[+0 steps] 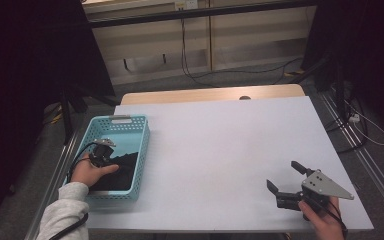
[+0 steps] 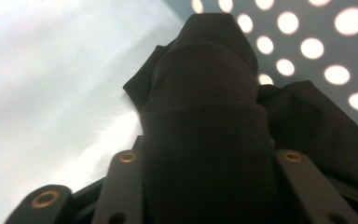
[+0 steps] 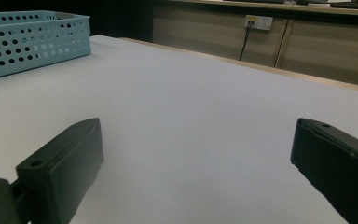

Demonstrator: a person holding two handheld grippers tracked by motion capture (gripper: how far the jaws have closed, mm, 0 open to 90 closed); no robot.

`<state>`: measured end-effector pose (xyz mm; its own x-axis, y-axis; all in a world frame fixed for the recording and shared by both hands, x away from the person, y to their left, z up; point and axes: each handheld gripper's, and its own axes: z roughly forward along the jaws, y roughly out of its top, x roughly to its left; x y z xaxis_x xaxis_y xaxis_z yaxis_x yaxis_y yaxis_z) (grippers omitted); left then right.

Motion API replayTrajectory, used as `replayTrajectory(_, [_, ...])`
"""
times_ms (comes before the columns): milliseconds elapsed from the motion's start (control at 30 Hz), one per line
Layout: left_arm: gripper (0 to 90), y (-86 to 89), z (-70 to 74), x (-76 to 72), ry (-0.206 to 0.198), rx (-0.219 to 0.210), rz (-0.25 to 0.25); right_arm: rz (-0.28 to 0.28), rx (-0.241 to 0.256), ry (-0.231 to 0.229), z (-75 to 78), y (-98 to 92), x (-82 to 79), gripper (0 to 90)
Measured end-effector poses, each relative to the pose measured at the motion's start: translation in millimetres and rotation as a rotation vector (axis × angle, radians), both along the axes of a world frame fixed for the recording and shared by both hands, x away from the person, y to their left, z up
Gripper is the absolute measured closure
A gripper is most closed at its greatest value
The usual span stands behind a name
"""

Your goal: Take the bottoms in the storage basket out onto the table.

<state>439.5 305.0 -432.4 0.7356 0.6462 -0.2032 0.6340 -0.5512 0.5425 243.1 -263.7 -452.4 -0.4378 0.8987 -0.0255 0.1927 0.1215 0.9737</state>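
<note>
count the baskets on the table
1. The basket stands at the table's left edge, dark cloth inside it with the left gripper dipped in. The right gripper view shows its wall too.

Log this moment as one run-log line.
left gripper: in teal basket, shut on black cloth | right gripper: open, holding nothing, over white table | cloth: not yet lifted out
</note>
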Motion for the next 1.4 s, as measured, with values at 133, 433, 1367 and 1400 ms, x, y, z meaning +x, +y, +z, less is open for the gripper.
replayTrajectory(133, [65.3, 2.4, 4.4, 4.2, 0.007, -0.014, 0.038, -0.006, 0.003, 0.005, -0.6, -0.6, 1.0, 1.8])
replayTrajectory(433, [67.6, 12.2, 17.5, 7.3, 0.004, -0.039, 0.126, -0.016, 0.011, 0.001, -0.2, -2.5, 0.4, 1.7])
replayTrajectory(1367, [68.3, 14.0, 116.8, 13.9, -0.229, -0.159, 0.217, -0.012, 0.017, 0.008, -1.1, -2.1, 0.7, 1.7])
replayTrajectory(1400, [68.2, 10.0, 125.7, 14.2, -0.253, -0.162, 0.214, -0.011, 0.013, 0.009, -1.0, -1.7, 0.7, 1.7])
